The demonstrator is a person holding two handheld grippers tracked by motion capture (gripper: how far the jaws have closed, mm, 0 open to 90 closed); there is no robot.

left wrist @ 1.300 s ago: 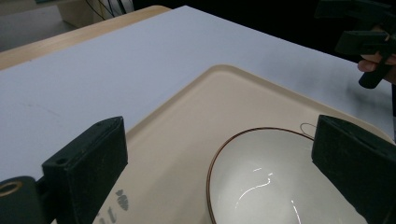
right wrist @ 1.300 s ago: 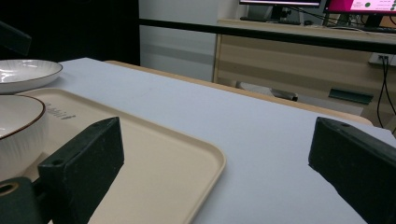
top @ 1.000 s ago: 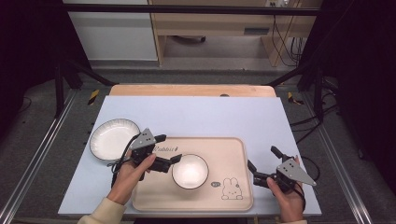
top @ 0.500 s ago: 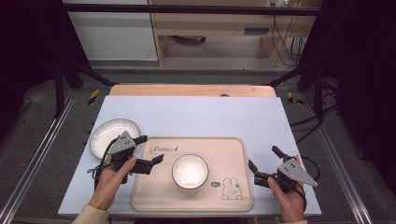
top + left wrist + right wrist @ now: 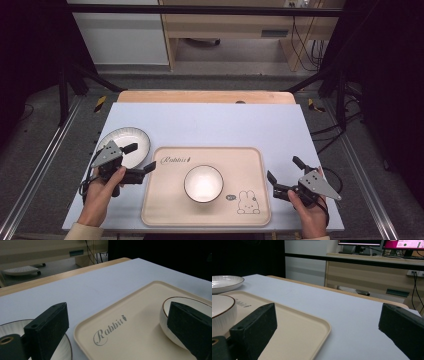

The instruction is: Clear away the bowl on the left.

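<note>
A cream tray [image 5: 170, 210] printed "Rabbit" lies at the table's front middle, and a white bowl [image 5: 203, 183] stands in its centre. Left of the tray rests a white plate [image 5: 134, 141]. My left gripper [image 5: 141, 157] hovers open at the plate's near edge, by the tray's left rim, holding nothing. In the left gripper view the tray [image 5: 130, 332], the bowl [image 5: 168, 322] and the plate [image 5: 11, 328] lie between and beside the jaws. My right gripper [image 5: 284, 170] stands open and empty off the tray's right side. The right gripper view shows the tray [image 5: 297, 335], bowl [image 5: 222, 312] and plate [image 5: 224, 282].
The light blue table top [image 5: 215, 125] has bare room behind the tray and at the right. A wooden strip [image 5: 205, 96] edges the far side. Metal frame rails [image 5: 45, 155] run along both sides, and a desk with cables [image 5: 300, 35] stands beyond.
My left gripper has pulled back leftward from the bowl to the plate's near edge, empty. The bowl stays in the tray. The right gripper has barely moved.
</note>
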